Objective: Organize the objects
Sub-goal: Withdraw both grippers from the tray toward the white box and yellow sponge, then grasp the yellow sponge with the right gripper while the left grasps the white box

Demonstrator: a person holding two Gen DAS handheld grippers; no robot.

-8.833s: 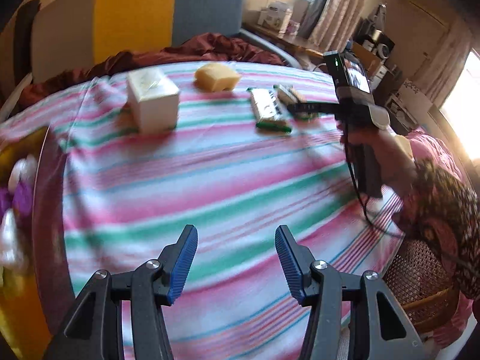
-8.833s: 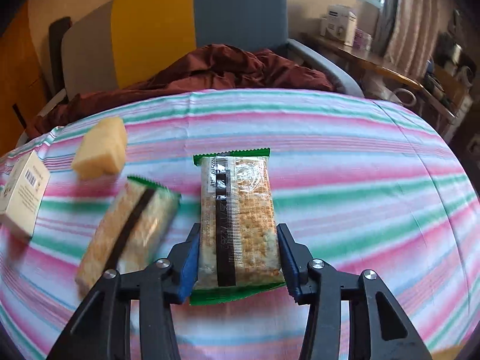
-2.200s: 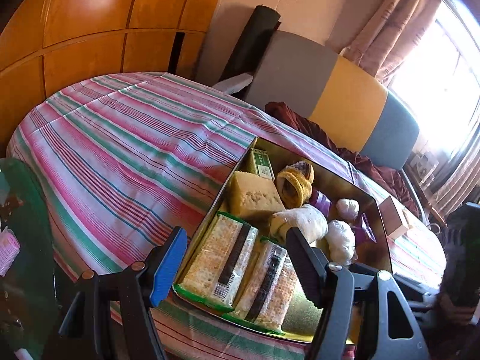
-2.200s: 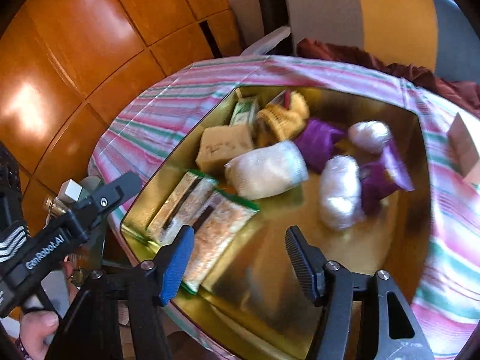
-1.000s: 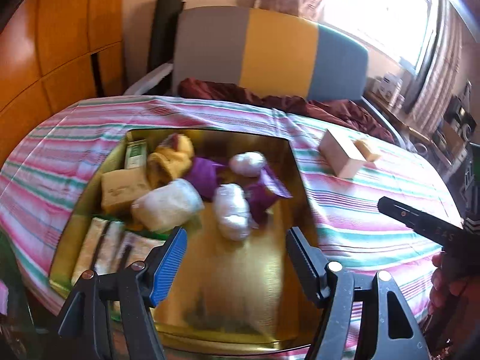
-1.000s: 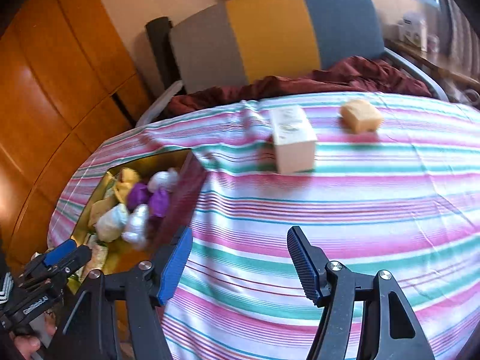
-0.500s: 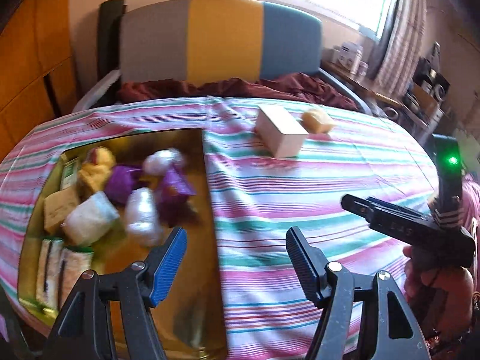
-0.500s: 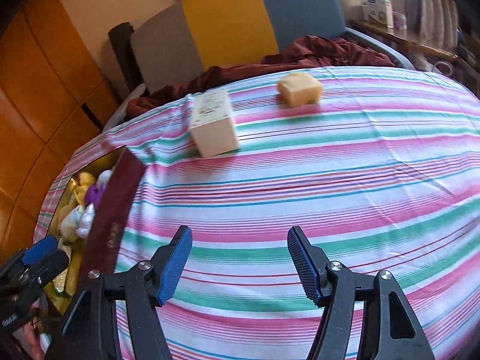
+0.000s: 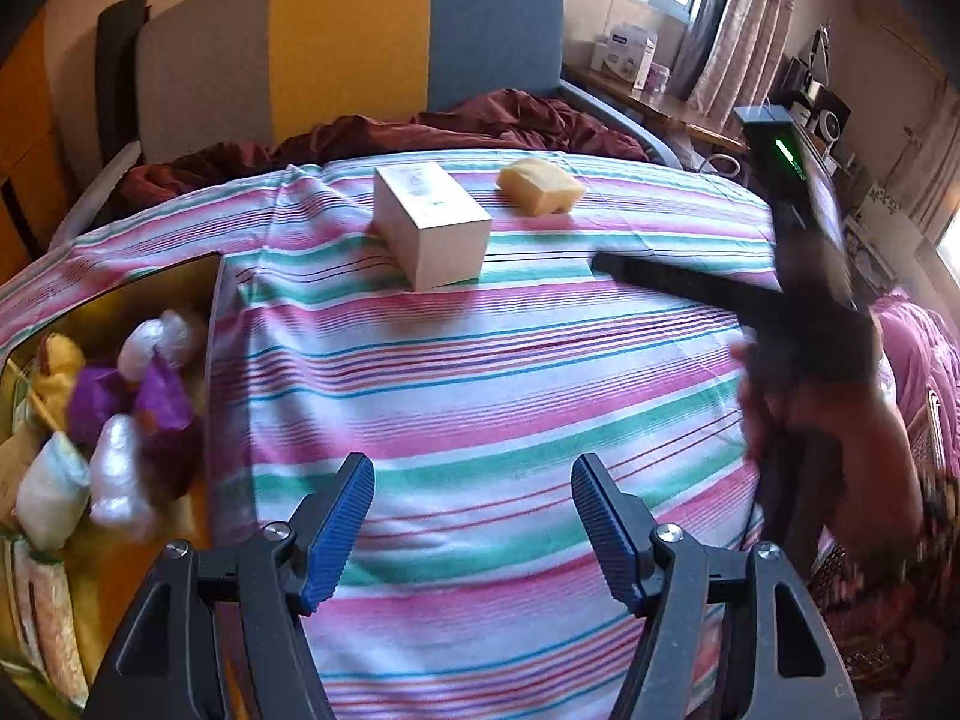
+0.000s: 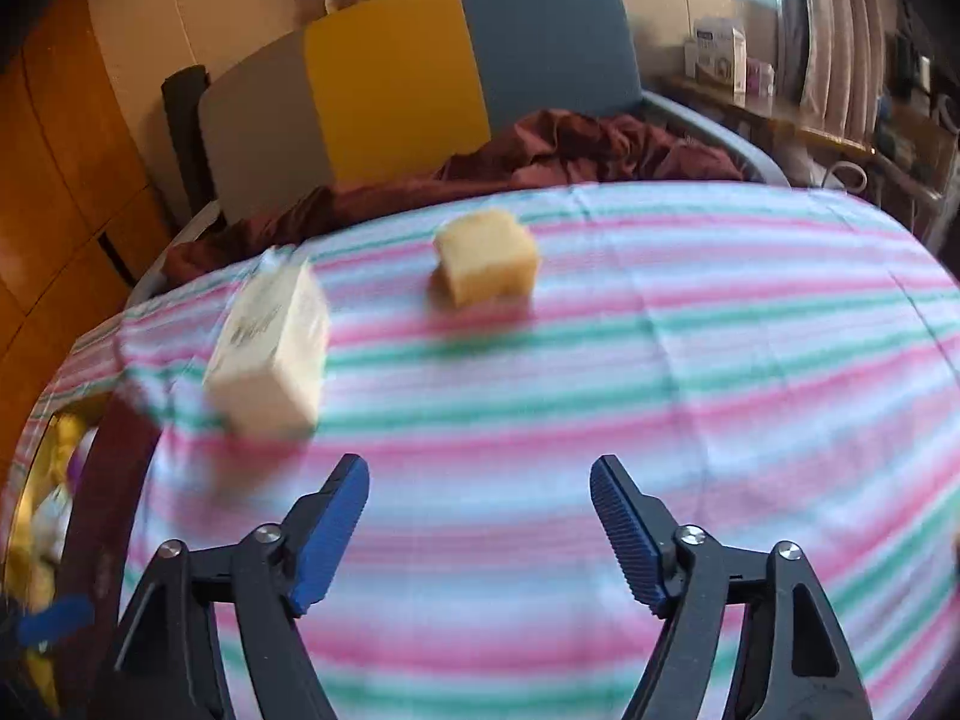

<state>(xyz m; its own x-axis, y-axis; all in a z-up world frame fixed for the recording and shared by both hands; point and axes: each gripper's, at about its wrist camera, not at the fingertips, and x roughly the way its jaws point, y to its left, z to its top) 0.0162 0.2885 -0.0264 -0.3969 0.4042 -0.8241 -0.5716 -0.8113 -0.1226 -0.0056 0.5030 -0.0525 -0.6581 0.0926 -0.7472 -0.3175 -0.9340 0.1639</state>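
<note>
White box [image 9: 431, 225] and yellow sponge block [image 9: 540, 185] sit on the striped tablecloth [image 9: 480, 372] at the far side of the table, near each other but apart, box to the left of the sponge. Gold tray [image 9: 120, 294] lies at the left edge of the table; it holds purple and white wrapped bundles [image 9: 129, 420], a yellow item and cracker packets along its near side. Left gripper [image 9: 471, 525]: blue-padded fingers spread wide, nothing between them, hovering over bare cloth just right of the tray. Right gripper [image 10: 478, 531]: fingers likewise spread, empty, pointed toward the sponge and box; its view is motion-blurred. From the left wrist view, the right tool's black finger reaches in from the right, its tip short of the box. Behind the table: a grey-yellow-blue chair [image 9: 348, 42] with maroon fabric [image 9: 420, 132] on it.
</note>
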